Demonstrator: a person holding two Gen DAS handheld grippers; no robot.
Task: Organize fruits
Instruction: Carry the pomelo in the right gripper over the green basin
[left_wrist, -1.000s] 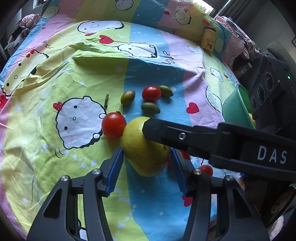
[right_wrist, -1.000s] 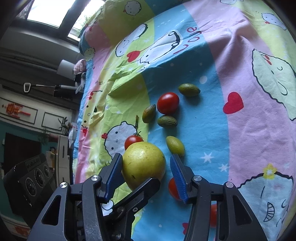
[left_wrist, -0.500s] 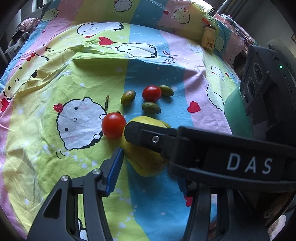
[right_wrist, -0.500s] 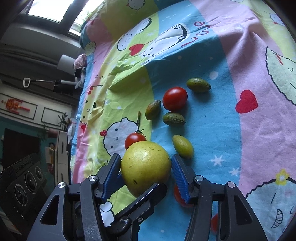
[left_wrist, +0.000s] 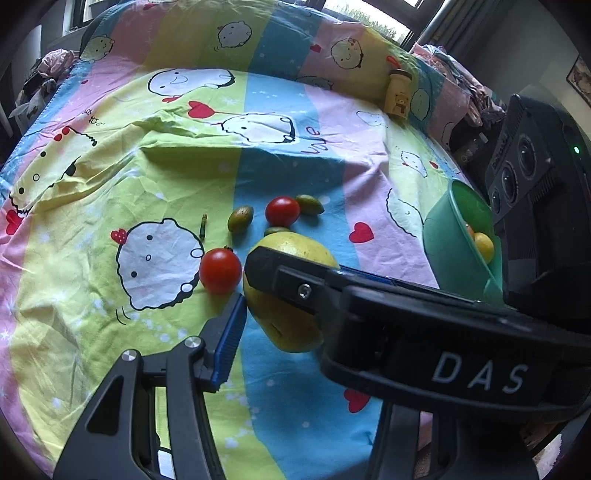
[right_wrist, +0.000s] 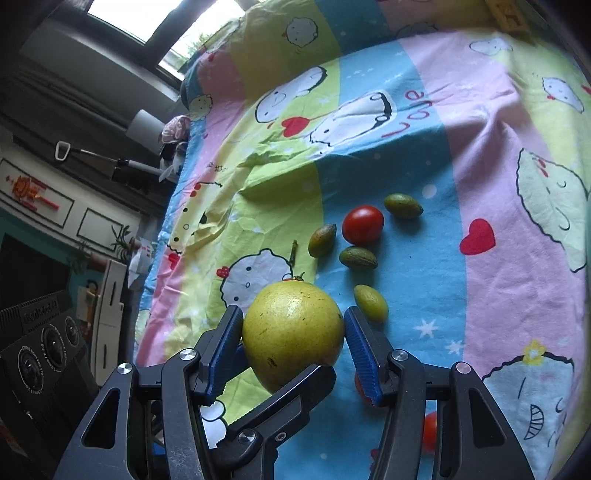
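A large yellow pear-like fruit (left_wrist: 291, 325) (right_wrist: 291, 332) hangs just above the cartoon bedsheet. My right gripper (right_wrist: 293, 328) is shut on it, a blue pad against each side. In the left wrist view, one right-gripper finger (left_wrist: 295, 288) lies across the fruit's top. My left gripper (left_wrist: 290, 314) holds the same fruit. Its left pad (left_wrist: 229, 332) touches the fruit, and its other finger is hidden behind the right gripper. One left-gripper finger (right_wrist: 295, 387) crosses under the fruit. Tomatoes (left_wrist: 220, 270) (right_wrist: 362, 224) and small green fruits (left_wrist: 240, 218) (right_wrist: 358, 257) lie beyond.
A green bowl (left_wrist: 443, 236) holding small yellow fruit (left_wrist: 484, 245) stands at the right, beside the right gripper's camera housing. A small bear jar (left_wrist: 399, 96) stands far back. A loose stem (left_wrist: 202, 225) and a yellow-green fruit (right_wrist: 370, 308) lie on the sheet.
The yellow fruit has risen slightly off the sheet with both grippers. It now covers the near tomato in the right wrist view. The right gripper's finger reaches farther across the fruit.
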